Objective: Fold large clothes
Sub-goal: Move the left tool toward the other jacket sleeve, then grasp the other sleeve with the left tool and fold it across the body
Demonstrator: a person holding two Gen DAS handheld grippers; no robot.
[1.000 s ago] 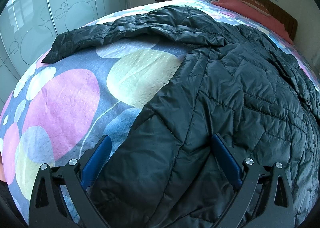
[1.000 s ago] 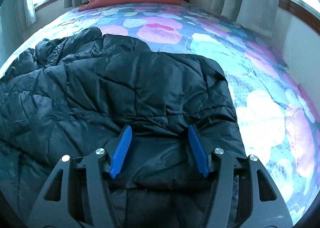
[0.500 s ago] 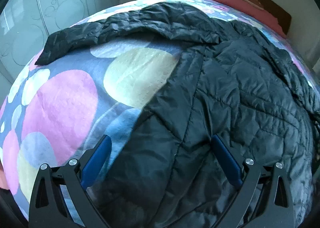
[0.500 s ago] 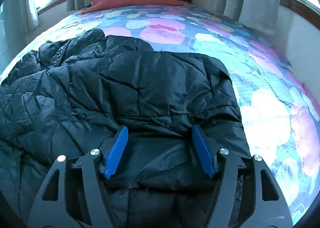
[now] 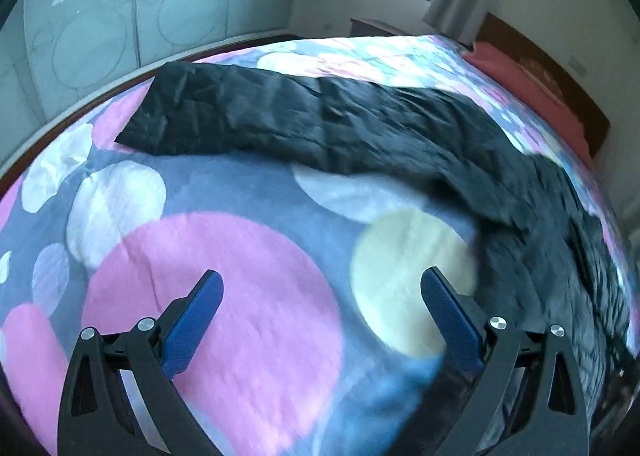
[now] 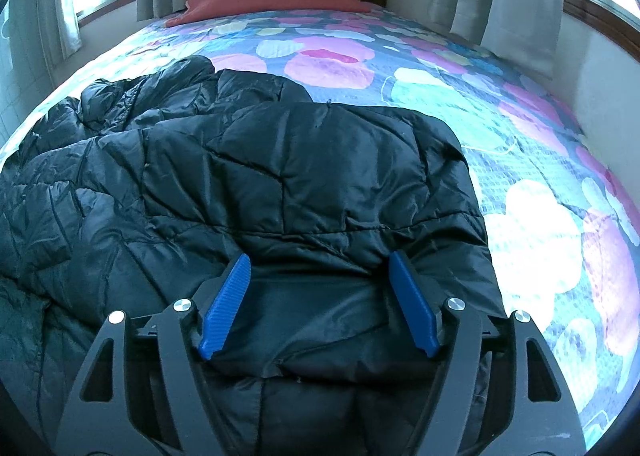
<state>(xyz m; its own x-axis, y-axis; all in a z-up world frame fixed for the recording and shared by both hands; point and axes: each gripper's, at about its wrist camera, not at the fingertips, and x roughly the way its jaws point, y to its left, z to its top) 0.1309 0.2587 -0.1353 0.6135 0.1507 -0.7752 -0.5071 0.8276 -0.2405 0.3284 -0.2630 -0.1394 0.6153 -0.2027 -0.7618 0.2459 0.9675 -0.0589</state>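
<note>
1. Left wrist view: left gripper [image 5: 322, 288] spread wide, nothing between its fingers, over bare bedspread [image 5: 224, 312]. Jacket [image 5: 400, 128] lies ahead and to the right; one sleeve [image 5: 224, 116] stretched flat toward the far left, well apart from the fingers.
2. Right wrist view: right gripper [image 6: 320, 272] parted, not clamping; fingers straddle the jacket [image 6: 280, 176] near its edge. Jacket body spreads ahead and left on the bedspread [image 6: 532, 216].
</note>
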